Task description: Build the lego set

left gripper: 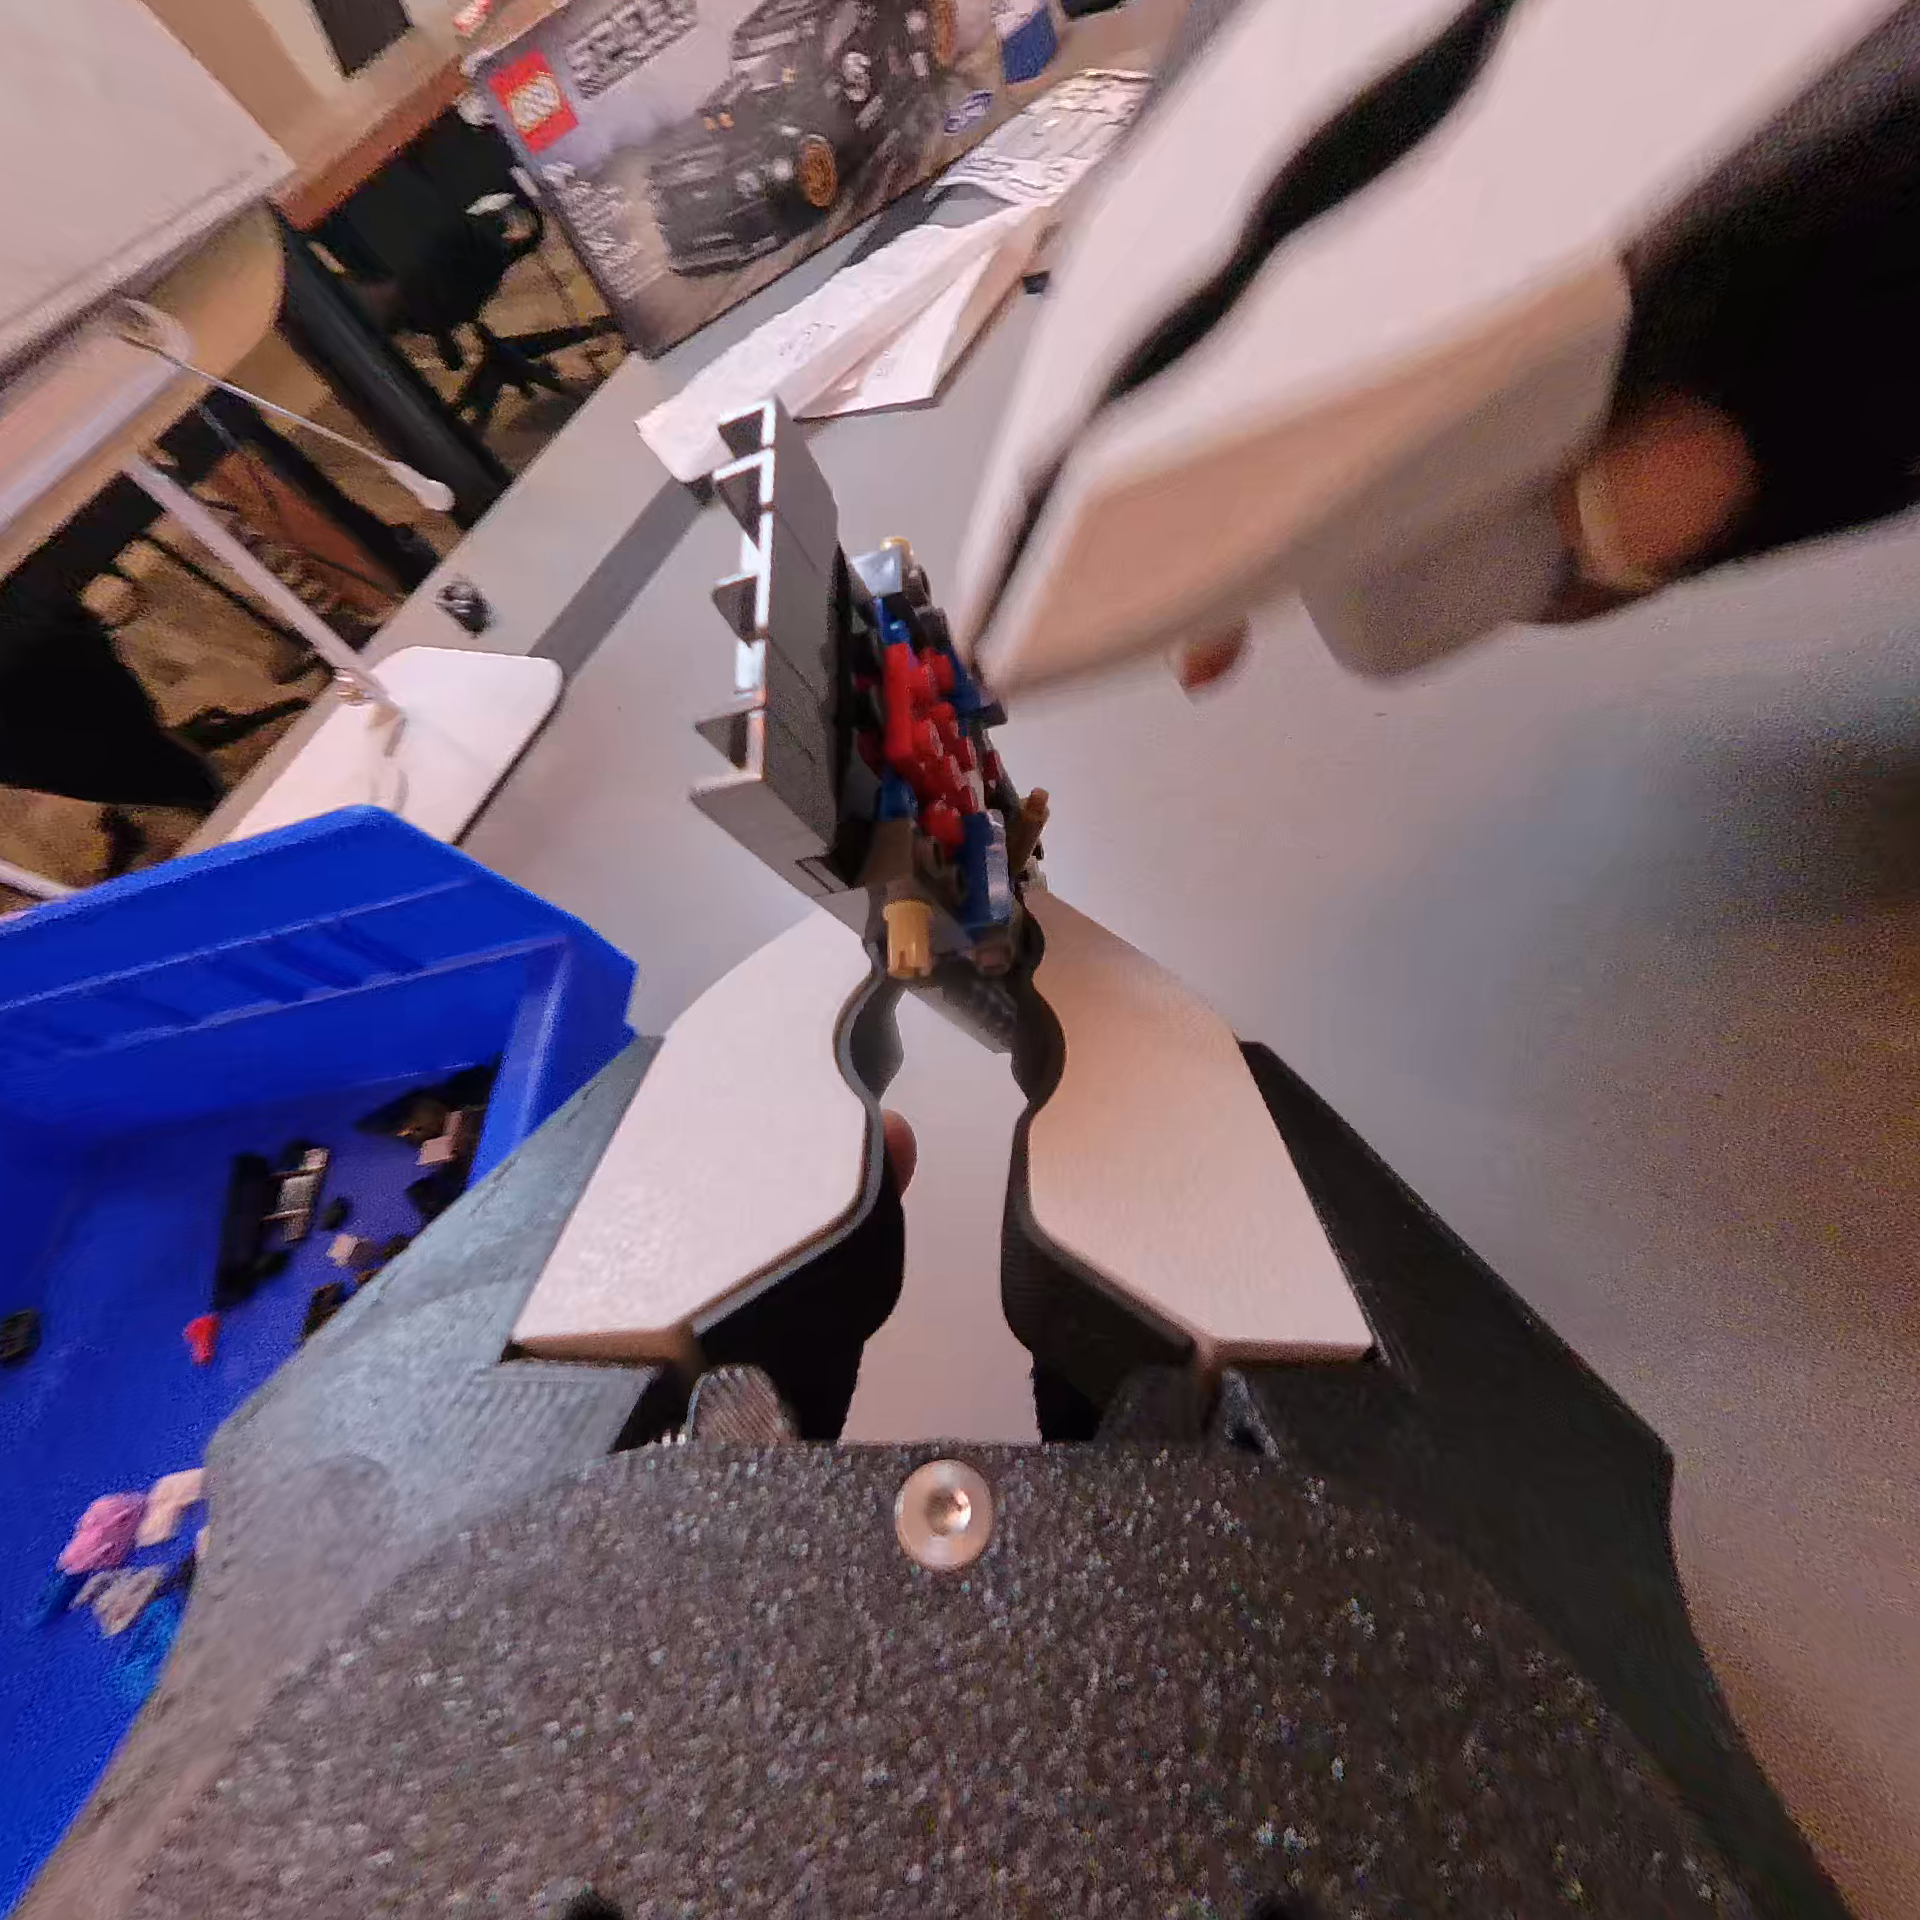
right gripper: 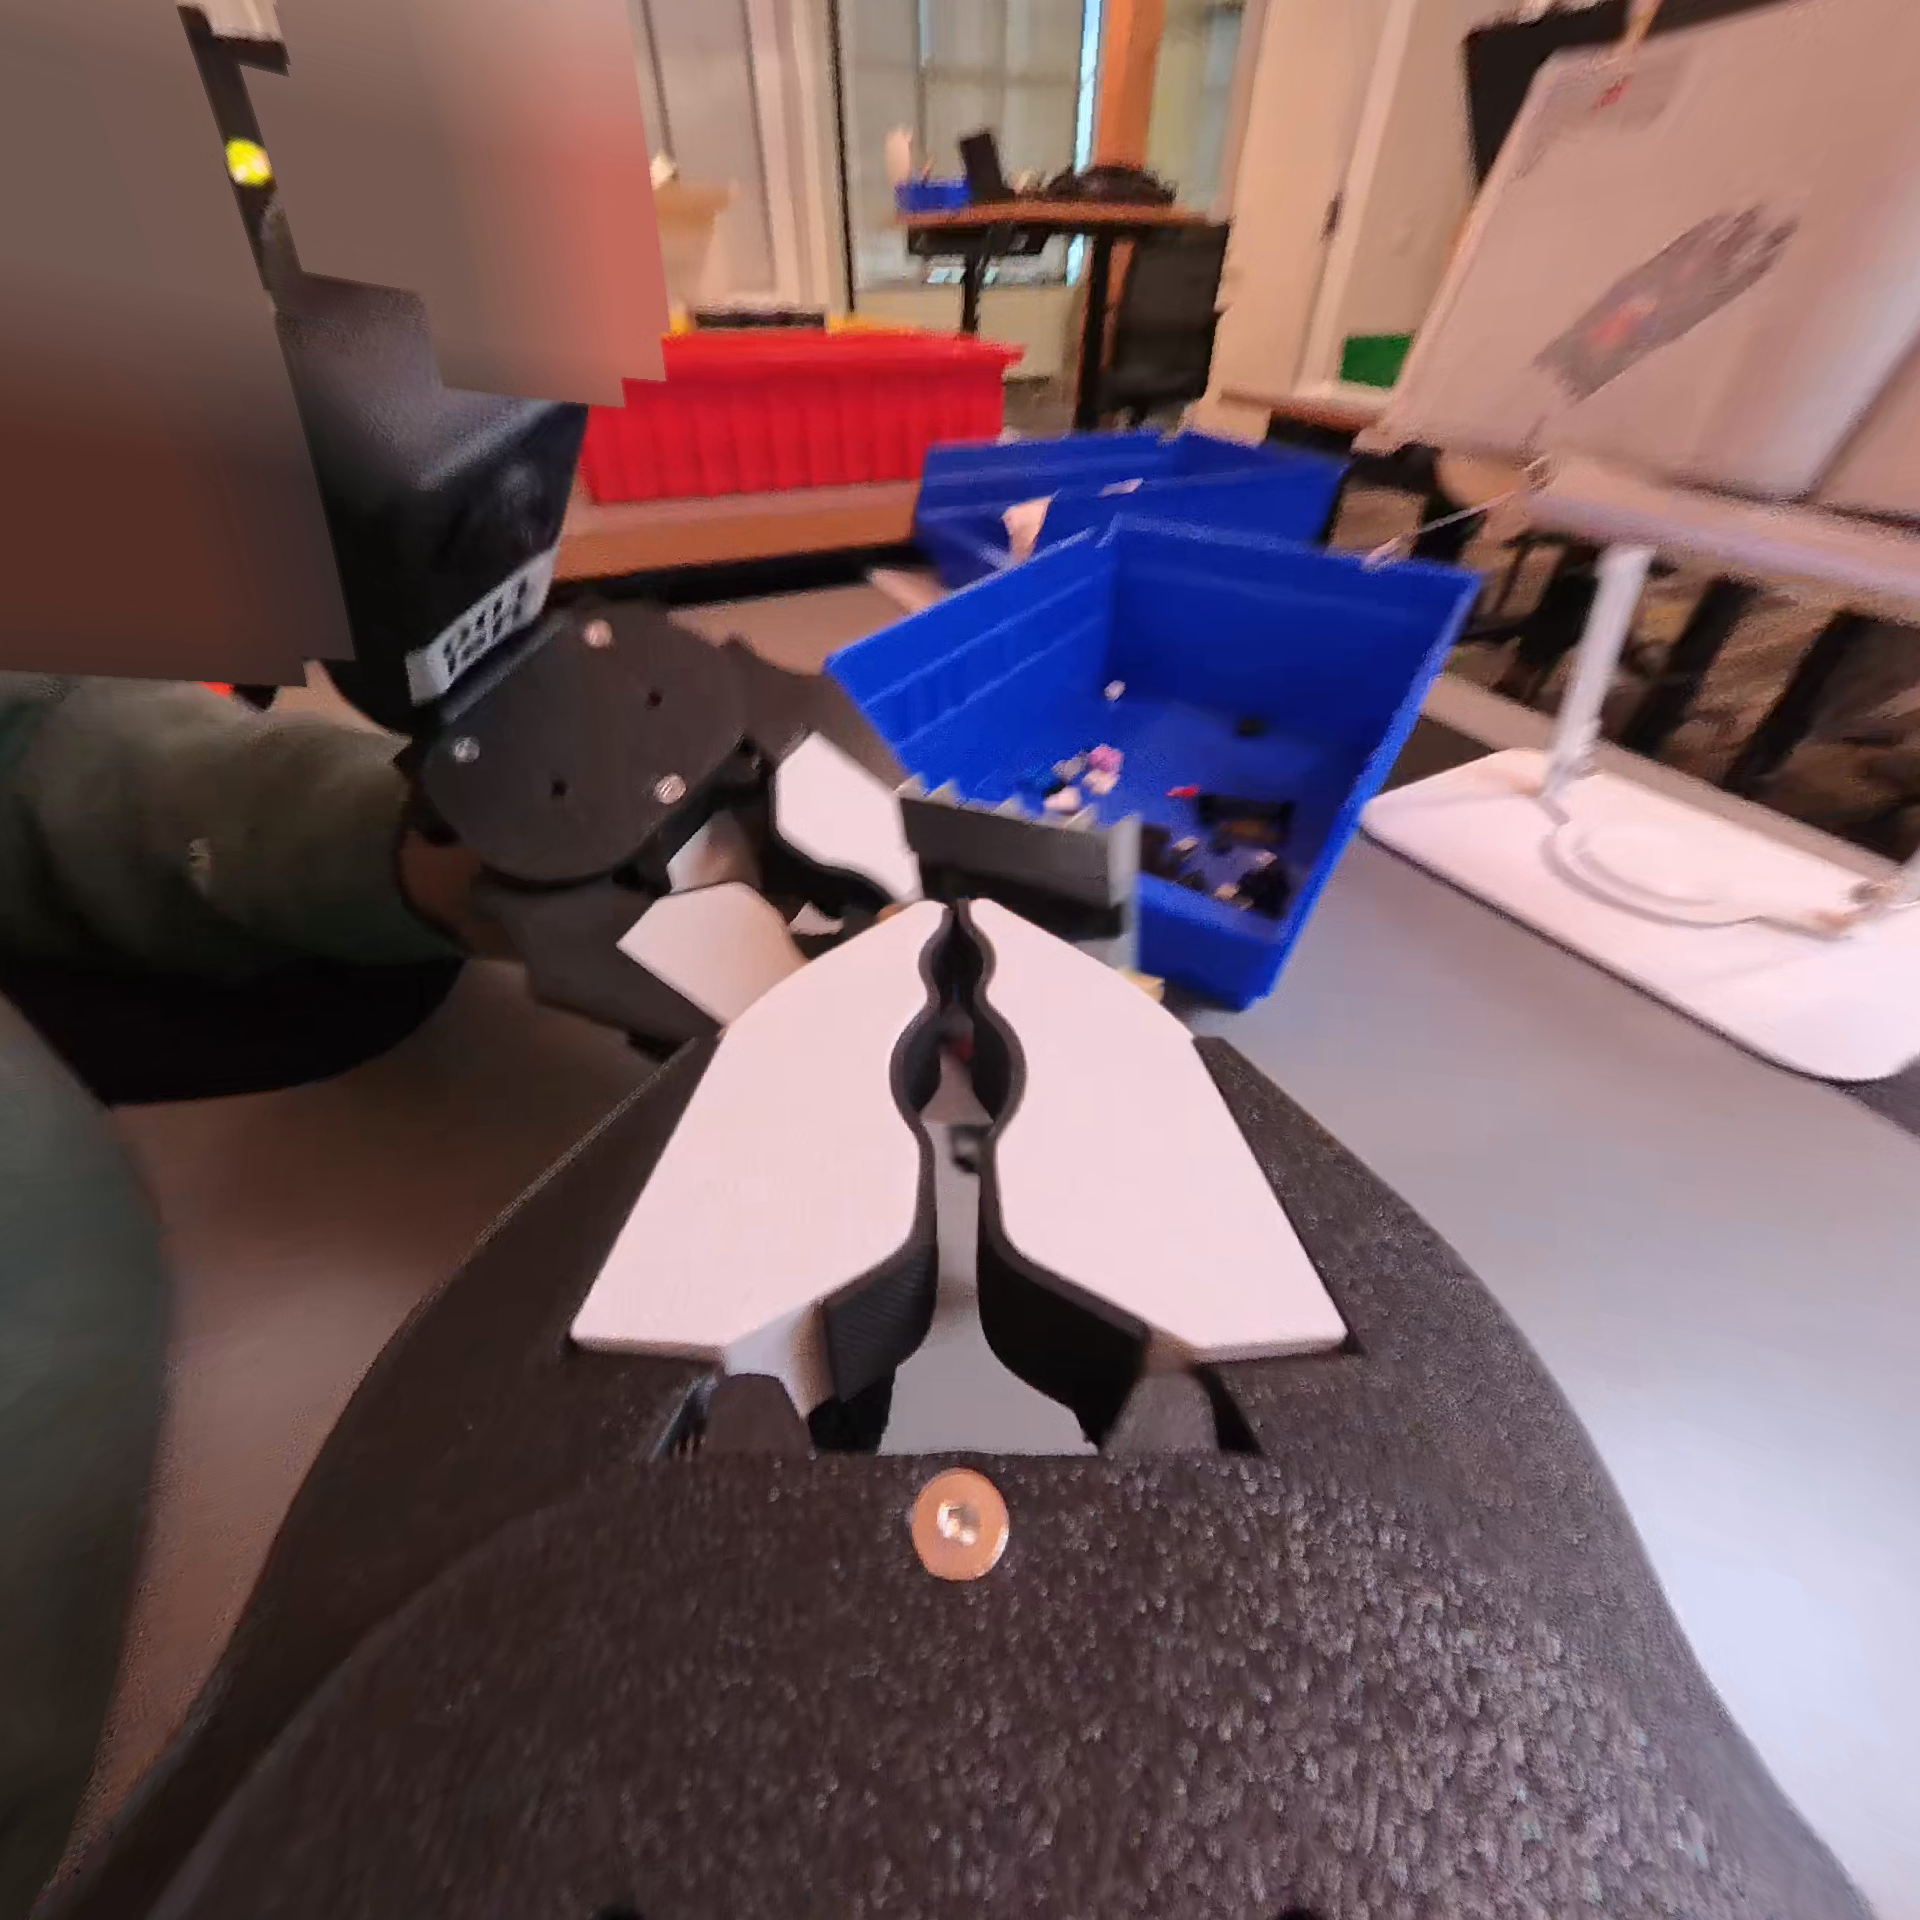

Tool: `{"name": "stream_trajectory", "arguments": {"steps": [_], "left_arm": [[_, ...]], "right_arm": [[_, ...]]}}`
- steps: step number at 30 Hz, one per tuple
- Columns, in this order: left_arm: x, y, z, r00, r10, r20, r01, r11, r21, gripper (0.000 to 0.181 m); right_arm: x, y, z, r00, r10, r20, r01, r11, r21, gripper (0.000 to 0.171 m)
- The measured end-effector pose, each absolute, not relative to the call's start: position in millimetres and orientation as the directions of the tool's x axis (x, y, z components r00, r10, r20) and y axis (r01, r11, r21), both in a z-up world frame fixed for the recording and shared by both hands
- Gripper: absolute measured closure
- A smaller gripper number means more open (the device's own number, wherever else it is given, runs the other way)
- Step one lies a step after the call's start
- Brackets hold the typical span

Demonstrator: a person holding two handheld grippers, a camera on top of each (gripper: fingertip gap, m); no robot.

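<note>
The brick assembly (left gripper: 914,769), a grey plate carrying red and blue pieces, was held above the tabletop (left gripper: 1403,935), clamped at its lower end by the left gripper (left gripper: 961,961). The right gripper (right gripper: 958,914), jaws nearly together, met its upper edge. Pressure there could lever the assembly loose; pieces might drop beside the blue bin (left gripper: 260,997).

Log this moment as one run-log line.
left gripper: shut on brick assembly | right gripper: shut, tips at assembly | blue bin: loose pieces
</note>
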State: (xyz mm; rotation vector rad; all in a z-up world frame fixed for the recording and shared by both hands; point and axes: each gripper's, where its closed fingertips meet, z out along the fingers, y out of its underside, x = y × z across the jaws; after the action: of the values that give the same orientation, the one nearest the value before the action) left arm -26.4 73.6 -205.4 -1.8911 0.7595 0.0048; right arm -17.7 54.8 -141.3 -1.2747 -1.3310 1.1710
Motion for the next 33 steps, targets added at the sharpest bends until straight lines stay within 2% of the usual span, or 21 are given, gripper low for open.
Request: {"name": "stream_trajectory", "arguments": {"steps": [2,3,6,12,15,19,25,29,33], "left_arm": [[-25,71,-209,0.793,-0.531,-0.299,-0.489,-0.262,-0.832,0.163],[-24,70,-211,0.779,-0.55,-0.301,-0.502,-0.26,-0.825,0.163],[-15,63,-214,0.697,-0.629,-0.345,-0.566,-0.186,-0.803,0.163],[-7,48,-217,0.502,-0.701,-0.507,-0.723,-0.018,-0.691,0.163],[-4,42,-219,0.428,-0.711,-0.557,-0.766,0.041,-0.641,0.163],[-1,36,-221,0.369,-0.72,-0.587,-0.792,0.087,-0.604,0.163],[4,32,-209,0.401,-0.734,-0.548,-0.726,0.109,-0.678,0.163],[14,26,-192,0.501,-0.828,-0.253,-0.469,-0.013,-0.883,0.162],[17,26,-175,0.519,-0.855,-0.013,-0.24,-0.131,-0.962,0.161]], "right_arm": [[-11,69,-134,0.026,0.999,0.047,0.102,0.044,-0.994,0.171],[-8,72,-132,0.032,0.998,0.062,0.098,0.059,-0.993,0.152],[-1,70,-130,-0.033,0.998,0.06,0.093,0.062,-0.994,0.135],[3,36,-152,-0.28,0.954,0.105,0.186,0.161,-0.969,0.136],[2,26,-161,-0.324,0.938,0.123,0.202,0.195,-0.96,0.154],[5,15,-162,-0.4,0.916,0.041,0.194,0.129,-0.973,0.159],[8,20,-149,-0.473,0.852,-0.222,0.145,-0.173,-0.974,0.159],[6,34,-133,-0.491,0.755,-0.435,0.107,-0.443,-0.89,0.161],[5,47,-126,-0.503,0.651,-0.568,0.092,-0.613,-0.785,0.162]]}}
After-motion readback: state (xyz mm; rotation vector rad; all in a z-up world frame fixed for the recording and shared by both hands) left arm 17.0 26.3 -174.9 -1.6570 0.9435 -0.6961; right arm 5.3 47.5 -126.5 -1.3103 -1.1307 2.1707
